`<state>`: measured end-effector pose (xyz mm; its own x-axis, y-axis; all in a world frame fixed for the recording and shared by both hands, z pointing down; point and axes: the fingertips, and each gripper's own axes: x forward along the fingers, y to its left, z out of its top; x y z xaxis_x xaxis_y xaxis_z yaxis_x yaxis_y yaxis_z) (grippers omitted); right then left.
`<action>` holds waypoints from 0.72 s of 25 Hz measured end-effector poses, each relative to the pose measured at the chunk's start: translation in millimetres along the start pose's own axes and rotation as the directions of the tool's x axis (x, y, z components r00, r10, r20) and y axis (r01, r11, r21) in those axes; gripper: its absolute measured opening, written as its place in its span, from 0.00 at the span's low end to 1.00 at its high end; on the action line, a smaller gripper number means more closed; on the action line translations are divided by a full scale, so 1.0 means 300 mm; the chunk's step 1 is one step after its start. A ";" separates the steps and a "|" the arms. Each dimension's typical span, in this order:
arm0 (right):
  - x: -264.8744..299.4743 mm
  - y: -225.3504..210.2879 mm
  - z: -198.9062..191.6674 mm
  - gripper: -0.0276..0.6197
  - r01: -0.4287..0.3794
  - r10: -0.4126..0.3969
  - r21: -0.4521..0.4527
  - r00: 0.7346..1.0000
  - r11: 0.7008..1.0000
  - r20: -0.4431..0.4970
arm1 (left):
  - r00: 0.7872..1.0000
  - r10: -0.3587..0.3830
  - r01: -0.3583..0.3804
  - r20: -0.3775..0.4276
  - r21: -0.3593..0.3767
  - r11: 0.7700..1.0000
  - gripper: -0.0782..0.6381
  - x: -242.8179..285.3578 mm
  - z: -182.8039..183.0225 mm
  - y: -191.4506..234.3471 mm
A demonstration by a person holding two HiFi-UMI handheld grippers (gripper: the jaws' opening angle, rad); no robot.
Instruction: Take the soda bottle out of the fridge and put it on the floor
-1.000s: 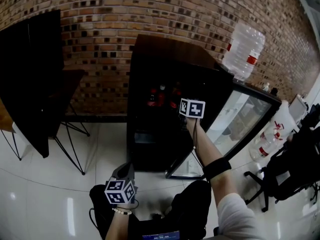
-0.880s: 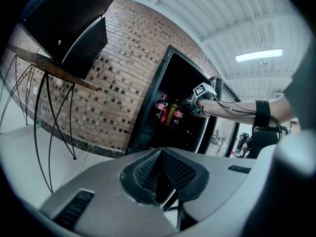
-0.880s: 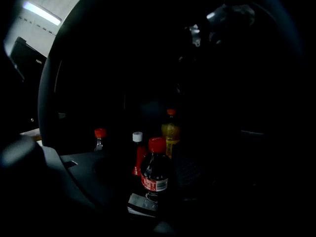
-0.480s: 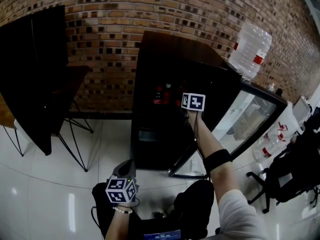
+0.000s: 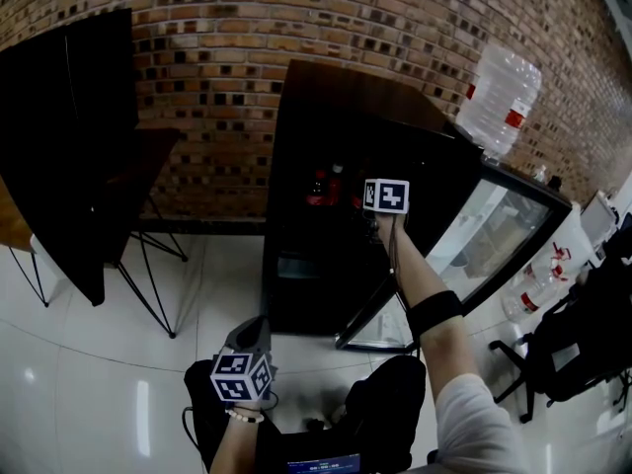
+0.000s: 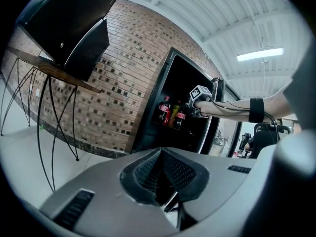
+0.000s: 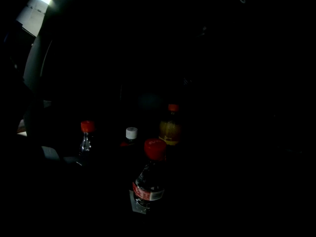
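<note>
Water jug [image 5: 501, 97], brick wall [image 5: 247, 28]

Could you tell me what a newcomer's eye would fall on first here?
The black fridge against the brick wall, its glass door swung open. The right gripper reaches onto its dark shelf, jaws closing, apparently around a red-capped plastic soda bottle, though darkness hides the grip. A clear water jug shows above its door.

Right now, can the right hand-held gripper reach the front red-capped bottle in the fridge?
Probably yes: the fridge door is open, and the right hand-held gripper, jaws closing, faces the bottle unobstructed; too dark to tell if it's between them.
</note>
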<state>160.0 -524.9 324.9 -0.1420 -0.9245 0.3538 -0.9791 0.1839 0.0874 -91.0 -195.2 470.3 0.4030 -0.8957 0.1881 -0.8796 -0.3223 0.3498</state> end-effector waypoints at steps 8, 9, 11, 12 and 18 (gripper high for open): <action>-0.037 0.008 -0.002 0.30 -0.043 0.043 -0.007 0.999 0.999 -0.023 | 1.000 -0.011 0.011 -0.001 0.004 1.000 0.11 -0.007 0.003 -0.030; -0.051 0.011 -0.001 0.30 -0.051 0.050 -0.007 0.999 0.999 -0.020 | 1.000 -0.012 0.012 -0.001 0.003 1.000 0.11 -0.010 0.005 -0.033; -0.079 0.014 0.005 0.30 -0.071 0.071 -0.004 0.997 0.997 -0.007 | 1.000 -0.015 0.015 -0.001 0.005 1.000 0.11 -0.015 0.010 -0.043; -0.099 0.016 0.011 0.30 -0.081 0.081 -0.004 0.997 0.997 0.000 | 1.000 -0.018 0.018 -0.001 0.007 1.000 0.11 -0.017 0.012 -0.050; -0.244 0.058 0.018 0.30 -0.154 0.156 -0.043 0.987 0.987 0.040 | 0.999 -0.049 0.050 -0.004 0.024 0.998 0.11 -0.007 0.007 -0.112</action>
<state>152.6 -455.9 295.6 -0.2989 -0.8972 0.3251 -0.9383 0.3384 0.0714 -63.0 -183.2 456.3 0.4472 -0.8772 0.1746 -0.8644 -0.3736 0.3366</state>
